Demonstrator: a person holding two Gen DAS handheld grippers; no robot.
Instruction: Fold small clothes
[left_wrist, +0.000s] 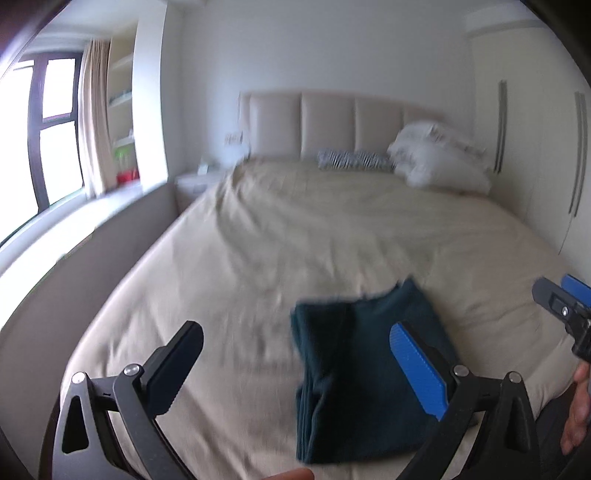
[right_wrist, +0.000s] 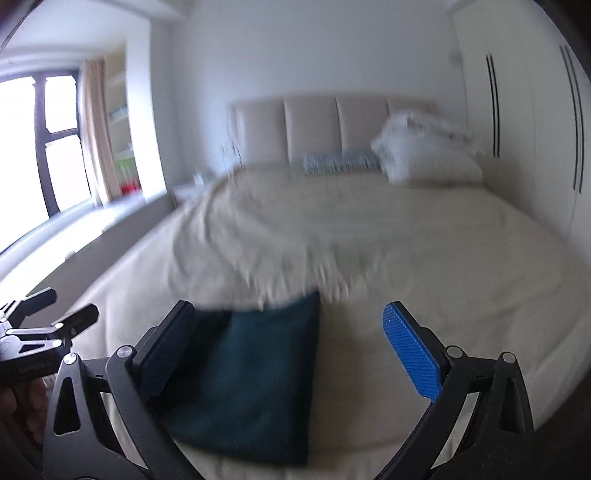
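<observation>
A dark teal garment lies folded flat on the beige bedspread near the bed's foot. My left gripper hangs above it, wide open and holding nothing. The cloth lies below its blue right finger. In the right wrist view the same teal garment lies below my right gripper, toward its black left finger. The jaws stand wide and hold nothing. The right gripper shows at the left wrist view's right edge. The left gripper shows at the right wrist view's left edge.
A padded headboard, white pillows and a striped cushion sit at the bed's far end. A window and low ledge run along the left. Wardrobe doors stand on the right. A person's hand shows at the right edge.
</observation>
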